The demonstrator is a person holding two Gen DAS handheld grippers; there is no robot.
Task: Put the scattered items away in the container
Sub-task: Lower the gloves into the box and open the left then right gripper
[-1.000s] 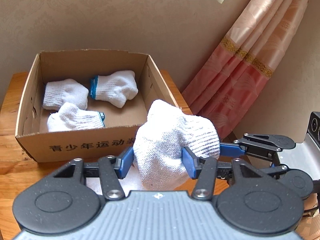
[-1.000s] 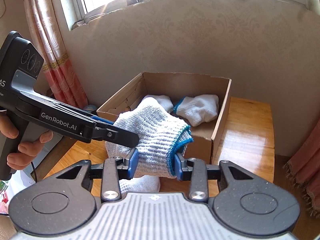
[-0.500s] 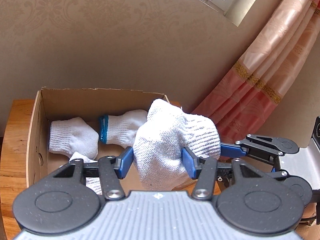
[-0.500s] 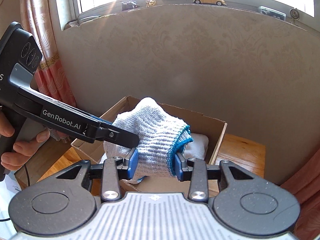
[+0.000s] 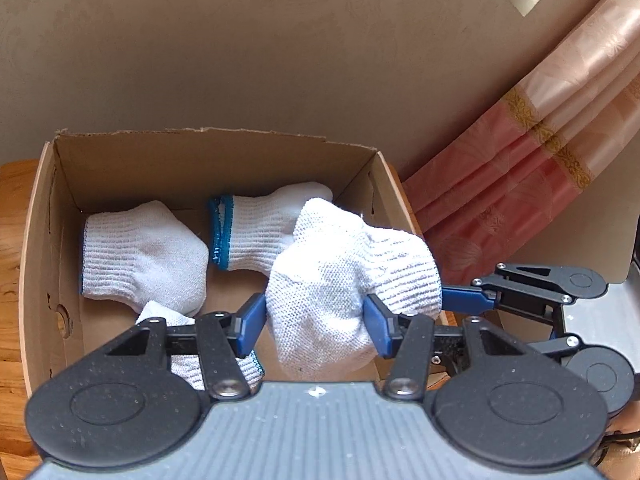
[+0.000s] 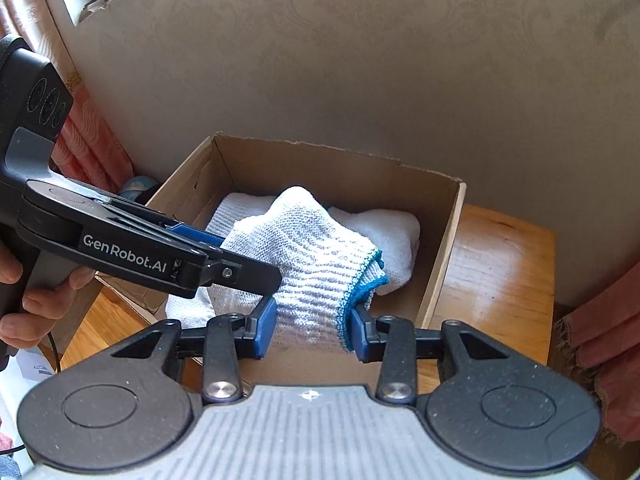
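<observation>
A white knitted glove with a blue cuff [image 5: 344, 280] is held by both grippers over the open cardboard box [image 5: 36, 220]. My left gripper [image 5: 316, 322] is shut on its finger end. My right gripper [image 6: 310, 330] is shut on its cuff end [image 6: 312, 264]. In the left wrist view the right gripper's fingers [image 5: 464, 300] reach in from the right. In the right wrist view the left gripper's body crosses from the left. Three more white gloves lie inside the box: one at left [image 5: 140, 260], one at the back [image 5: 260, 228], one under my left finger [image 5: 180, 360].
The box [image 6: 444, 256] stands on a wooden table [image 6: 500, 264] against a patterned wall. Pink curtains [image 5: 520, 184] hang to the right of the box in the left wrist view. A hand [image 6: 36, 304] holds the left gripper's handle.
Both grippers carried the glove from in front of the box, up and forward, until it hangs over the box's inside. Both stayed shut on it.
</observation>
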